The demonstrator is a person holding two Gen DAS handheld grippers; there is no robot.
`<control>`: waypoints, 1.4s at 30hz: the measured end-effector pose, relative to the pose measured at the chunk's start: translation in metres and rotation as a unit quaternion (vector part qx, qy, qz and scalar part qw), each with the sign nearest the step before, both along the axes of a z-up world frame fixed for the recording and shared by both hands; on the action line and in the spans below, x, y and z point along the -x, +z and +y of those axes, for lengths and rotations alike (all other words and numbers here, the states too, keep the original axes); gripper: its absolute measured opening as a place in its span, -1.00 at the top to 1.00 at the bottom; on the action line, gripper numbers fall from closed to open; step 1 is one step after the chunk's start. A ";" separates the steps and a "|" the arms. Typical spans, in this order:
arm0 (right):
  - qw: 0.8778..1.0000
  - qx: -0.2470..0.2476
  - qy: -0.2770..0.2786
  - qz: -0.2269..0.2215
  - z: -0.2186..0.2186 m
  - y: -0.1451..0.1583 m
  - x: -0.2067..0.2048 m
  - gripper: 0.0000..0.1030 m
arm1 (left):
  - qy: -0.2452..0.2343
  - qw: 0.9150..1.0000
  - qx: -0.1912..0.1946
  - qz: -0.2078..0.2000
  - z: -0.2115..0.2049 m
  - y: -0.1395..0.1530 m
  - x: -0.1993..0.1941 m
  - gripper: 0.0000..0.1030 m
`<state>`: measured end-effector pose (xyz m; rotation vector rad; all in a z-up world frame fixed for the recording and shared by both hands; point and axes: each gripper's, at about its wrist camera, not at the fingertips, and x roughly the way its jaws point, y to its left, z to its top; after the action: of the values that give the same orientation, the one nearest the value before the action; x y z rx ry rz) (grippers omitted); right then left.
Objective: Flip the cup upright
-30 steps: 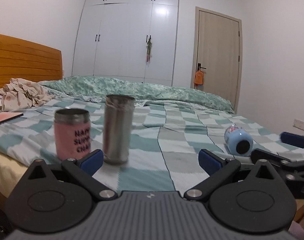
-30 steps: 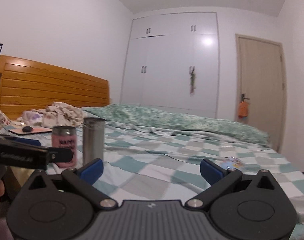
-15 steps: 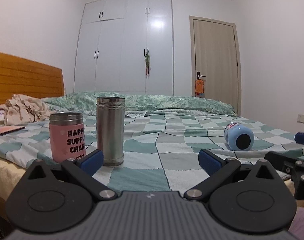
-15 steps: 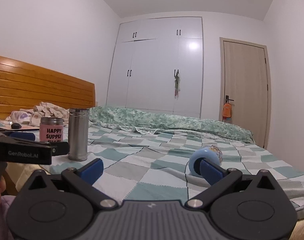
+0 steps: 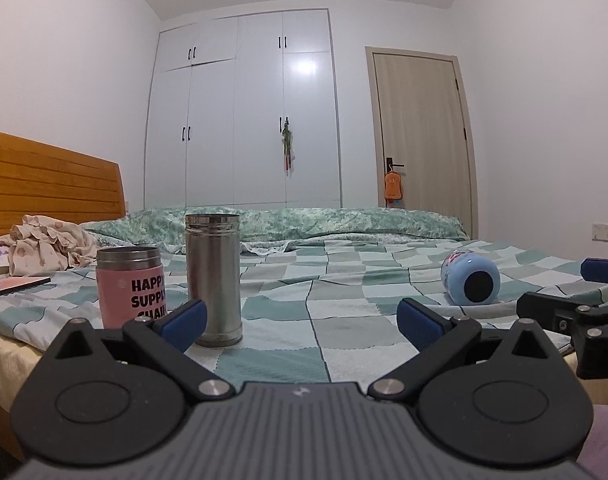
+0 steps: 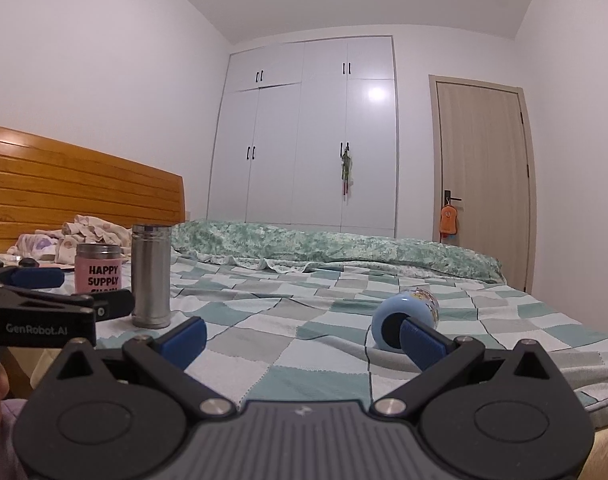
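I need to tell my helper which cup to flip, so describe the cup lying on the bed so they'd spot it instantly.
Look at the bed with the green checked bedspread. Toward the door side, away from the headboard, lies a light blue cup with a colourful print. Unlike the pink cup and the steel tumbler, both standing, it lies on its side.

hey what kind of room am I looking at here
Most likely a bedroom. A bed with a checked cover fills the view, backed by a wooden headboard, and a tall white wardrobe stands along the far wall beside a door.
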<state>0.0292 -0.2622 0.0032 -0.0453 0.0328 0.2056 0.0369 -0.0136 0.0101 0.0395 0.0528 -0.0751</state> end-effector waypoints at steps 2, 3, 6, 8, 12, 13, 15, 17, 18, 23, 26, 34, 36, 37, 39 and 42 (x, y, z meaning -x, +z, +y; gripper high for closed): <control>1.000 0.000 0.000 0.000 0.000 -0.001 0.000 -1.00 | 0.000 1.000 0.001 0.000 0.000 0.000 0.000 -1.00; 1.000 0.001 0.000 0.001 0.001 -0.001 -0.001 -1.00 | 0.000 1.000 0.003 0.000 0.000 0.000 0.000 -1.00; 1.000 0.003 0.000 0.002 0.002 -0.002 -0.002 -1.00 | -0.001 1.000 0.004 -0.001 0.001 -0.001 0.001 -1.00; 1.000 0.003 -0.001 0.002 0.002 -0.002 -0.002 -1.00 | -0.002 1.000 0.004 -0.001 0.001 -0.001 0.001 -1.00; 1.000 0.003 -0.001 0.002 0.002 -0.002 -0.002 -1.00 | -0.002 1.000 0.005 -0.002 0.001 0.000 0.001 -1.00; 1.000 0.003 -0.001 0.002 0.002 -0.002 -0.002 -1.00 | -0.002 1.000 0.004 -0.002 0.001 0.000 0.001 -1.00; 1.000 0.002 -0.001 0.002 0.002 -0.002 -0.002 -1.00 | -0.002 1.000 0.004 -0.002 0.001 0.000 0.001 -1.00; 1.000 0.002 -0.001 0.002 0.002 -0.002 -0.002 -1.00 | -0.002 1.000 0.004 -0.002 0.001 0.000 0.001 -1.00; 1.000 0.003 -0.001 0.002 0.002 -0.002 -0.002 -1.00 | -0.002 1.000 0.004 -0.002 0.001 0.000 0.001 -1.00; 1.000 0.003 -0.001 0.002 0.002 -0.002 -0.002 -1.00 | -0.003 1.000 0.004 -0.003 0.001 0.000 0.001 -1.00; 1.000 0.003 -0.001 0.002 0.002 -0.002 -0.002 -1.00 | -0.003 1.000 0.004 -0.005 0.000 0.000 0.002 -1.00; 1.000 0.003 -0.001 0.001 0.002 -0.002 -0.002 -1.00 | -0.002 1.000 0.004 -0.005 0.001 -0.001 0.002 -1.00; 1.000 0.003 -0.001 0.002 0.002 -0.002 -0.002 -1.00 | -0.002 1.000 0.004 -0.006 0.001 -0.001 0.002 -1.00; 1.000 0.003 -0.001 0.001 0.002 -0.002 -0.002 -1.00 | -0.002 1.000 0.004 -0.006 0.001 -0.001 0.002 -1.00; 1.000 0.003 -0.001 0.001 0.002 -0.002 -0.002 -1.00 | -0.002 1.000 0.004 -0.006 0.001 -0.001 0.002 -1.00; 1.000 0.003 -0.001 0.001 0.002 -0.002 -0.002 -1.00 | -0.002 1.000 0.003 -0.006 0.001 -0.001 0.002 -1.00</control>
<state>0.0308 -0.2605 0.0011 -0.0505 0.0360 0.2045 0.0352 -0.0131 0.0093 0.0334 0.0412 -0.0789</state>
